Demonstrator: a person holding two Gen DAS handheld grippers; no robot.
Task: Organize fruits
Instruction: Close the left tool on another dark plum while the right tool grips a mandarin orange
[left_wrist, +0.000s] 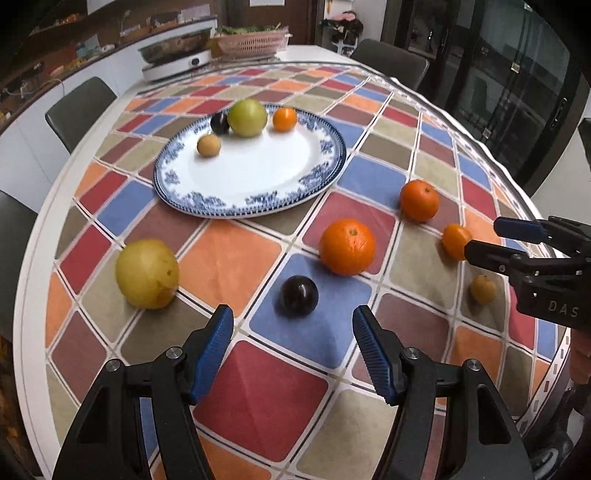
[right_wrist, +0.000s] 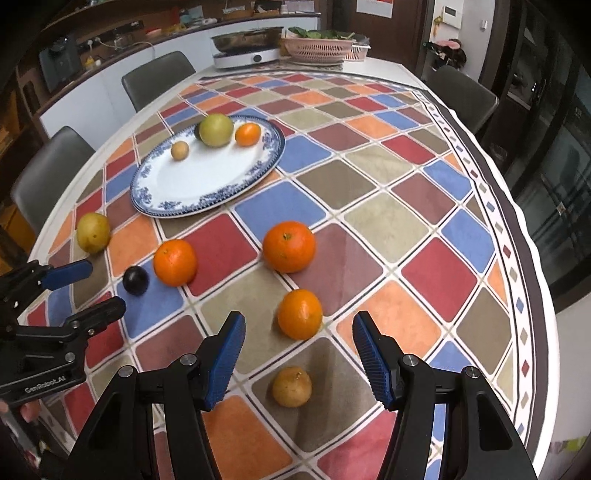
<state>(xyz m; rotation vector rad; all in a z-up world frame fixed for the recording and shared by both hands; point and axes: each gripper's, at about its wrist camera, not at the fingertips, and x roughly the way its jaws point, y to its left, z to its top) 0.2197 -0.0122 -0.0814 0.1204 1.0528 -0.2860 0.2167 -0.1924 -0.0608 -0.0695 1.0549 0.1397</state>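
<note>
A counter (left_wrist: 436, 122) under a chequered cloth of red, blue, orange and tan squares carries scattered fruit. Furthest left lies a large yellow pear-like fruit (left_wrist: 147, 273), then a small dark round plum (left_wrist: 299, 295) directly ahead of the left gripper (left_wrist: 293, 350), whose blue-padded fingers are spread and grasp nothing — likely lined up to take the plum. Behind sits a white oval plate with a blue floral rim (left_wrist: 334, 153) already bearing four fruits at its far edge, which suggests it is the collecting place. Right of the plum come a big orange (left_wrist: 347, 246), a second orange (left_wrist: 420, 200), a smaller orange (right_wrist: 300, 314) and a little tan-brown round fruit (right_wrist: 291, 386). The right gripper (right_wrist: 299, 350) stands spread and empty — the tan fruit sits low between its fingers, untouched. The dark fruit on the plate is half hidden behind a green one; motion blur softens the details.
</note>
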